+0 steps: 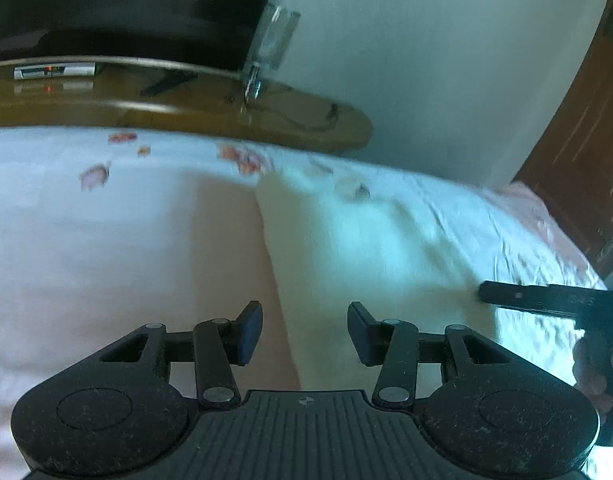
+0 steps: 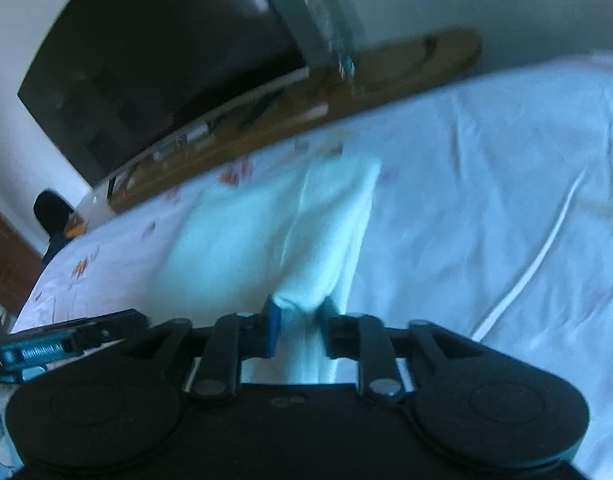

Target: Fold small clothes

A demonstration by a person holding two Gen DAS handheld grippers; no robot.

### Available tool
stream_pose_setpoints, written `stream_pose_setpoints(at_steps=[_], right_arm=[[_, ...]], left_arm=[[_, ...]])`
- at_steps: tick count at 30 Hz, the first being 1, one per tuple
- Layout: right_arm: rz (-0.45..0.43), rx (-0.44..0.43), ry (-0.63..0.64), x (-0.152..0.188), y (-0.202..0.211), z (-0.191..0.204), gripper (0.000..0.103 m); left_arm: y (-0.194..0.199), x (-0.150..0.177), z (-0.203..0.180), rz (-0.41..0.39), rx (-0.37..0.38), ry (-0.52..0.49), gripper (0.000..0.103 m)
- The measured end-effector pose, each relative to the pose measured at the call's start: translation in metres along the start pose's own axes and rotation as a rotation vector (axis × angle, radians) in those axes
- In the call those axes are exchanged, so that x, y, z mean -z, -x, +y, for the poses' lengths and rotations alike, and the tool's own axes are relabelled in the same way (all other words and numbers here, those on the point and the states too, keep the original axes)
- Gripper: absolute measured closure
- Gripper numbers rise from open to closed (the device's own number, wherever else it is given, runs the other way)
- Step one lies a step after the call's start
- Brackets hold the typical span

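White garment [image 2: 266,220] is lying on the bed [image 2: 486,168], spread over the floral sheet just on the near side of the wooden shelf [image 2: 386,76] with the big dark TV [image 2: 154,72] on it. Right hand-held gripper [image 2: 298,320] has a bunched fold of that cloth between its blue pads, jaws fairly narrow, pinching it and lifting it a bit off the bed. Left hand-held gripper [image 1: 304,332] sits further along the bed from the shelf, jaws about half apart with nothing in them, just hovering over the pale cloth [image 1: 346,240] and a pinkish patch of fabric [image 1: 226,240]. Everything's pretty blurry. A clear glass [image 1: 272,40] stands on the shelf next to the TV.
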State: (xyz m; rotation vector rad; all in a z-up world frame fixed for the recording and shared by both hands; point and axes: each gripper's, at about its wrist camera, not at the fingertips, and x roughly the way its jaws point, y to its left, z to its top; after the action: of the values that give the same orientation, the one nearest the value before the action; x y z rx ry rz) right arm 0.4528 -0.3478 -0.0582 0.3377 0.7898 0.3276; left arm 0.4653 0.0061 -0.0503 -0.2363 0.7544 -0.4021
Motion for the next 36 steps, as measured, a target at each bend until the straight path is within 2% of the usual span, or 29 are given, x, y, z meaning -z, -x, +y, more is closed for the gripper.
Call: stream_pose_setpoints(at_steps=[3,5,7,11,12,14,16,18,19,20,22,23,25,26,28,32,33,34,35,36], right_arm=[[-0.061,-0.016,-0.072,-0.012,0.005,-0.013,0.07],[-0.079,0.013,-0.115,-0.023,-0.006,-0.022,0.07],[-0.063,0.034,-0.148,-0.032,-0.024,-0.026,0.07],[-0.058,0.02,-0.173,-0.045,-0.053,-0.031,0.069],[-0.057,0.022,-0.152,-0.046,-0.059,-0.029,0.08],[-0.057,-0.009,-0.017,-0.046,-0.065,-0.013,0.087],[-0.113,-0.053,0.137,-0.045,-0.054,0.004,0.091],[-0.16,-0.095,0.188,-0.048,-0.047,0.008,0.092],[-0.165,-0.078,0.207,-0.05,-0.049,0.006,0.092],[-0.131,-0.047,0.18,-0.051,-0.058,-0.002,0.093],[-0.015,0.049,0.148,-0.047,-0.08,-0.016,0.092],[-0.014,0.047,0.149,-0.042,-0.082,-0.021,0.092],[-0.039,0.051,0.109,-0.043,-0.071,-0.022,0.081],[-0.081,0.068,0.092,-0.045,-0.061,-0.02,0.079],[-0.15,0.052,0.13,-0.047,-0.045,-0.008,0.079],[-0.11,0.086,0.25,-0.049,-0.057,0.02,0.079],[-0.058,0.116,0.253,-0.047,-0.069,0.018,0.085],[-0.001,0.159,0.242,-0.046,-0.082,0.009,0.086],[-0.022,0.16,0.217,-0.043,-0.083,0.001,0.086],[-0.027,0.145,0.174,-0.043,-0.08,-0.003,0.087]], left_arm=[[-0.014,-0.018,0.002,-0.02,0.019,0.022,0.057],[-0.03,-0.027,0.003,-0.011,0.033,0.042,0.057],[-0.045,-0.031,0.002,0.002,0.019,0.042,0.057],[-0.062,-0.028,0.008,0.013,0.026,0.061,0.057],[-0.063,-0.025,0.01,0.014,0.021,0.065,0.057],[-0.057,-0.02,0.016,-0.005,0.022,0.077,0.057],[-0.047,-0.017,0.023,-0.048,0.003,0.099,0.057],[-0.048,-0.017,0.027,-0.053,0.002,0.12,0.057],[-0.05,-0.018,0.028,-0.048,0.004,0.123,0.057],[-0.051,-0.02,0.027,-0.055,0.009,0.129,0.057],[-0.051,-0.027,0.024,-0.072,0.019,0.118,0.057],[-0.052,-0.031,0.02,-0.082,0.015,0.1,0.057],[-0.055,-0.038,0.015,-0.088,0.007,0.058,0.057],[-0.058,-0.042,0.013,-0.087,0.004,0.046,0.057],[-0.064,-0.046,0.01,-0.083,-0.001,0.022,0.057],[-0.09,-0.047,0.005,-0.018,-0.04,0.011,0.057],[-0.095,-0.044,0.005,-0.006,-0.058,0.01,0.053],[-0.094,-0.043,0.007,-0.011,-0.077,0.025,0.04],[-0.091,-0.042,0.008,-0.018,-0.106,0.024,0.035],[-0.085,-0.041,0.009,-0.032,-0.119,0.01,0.035]])
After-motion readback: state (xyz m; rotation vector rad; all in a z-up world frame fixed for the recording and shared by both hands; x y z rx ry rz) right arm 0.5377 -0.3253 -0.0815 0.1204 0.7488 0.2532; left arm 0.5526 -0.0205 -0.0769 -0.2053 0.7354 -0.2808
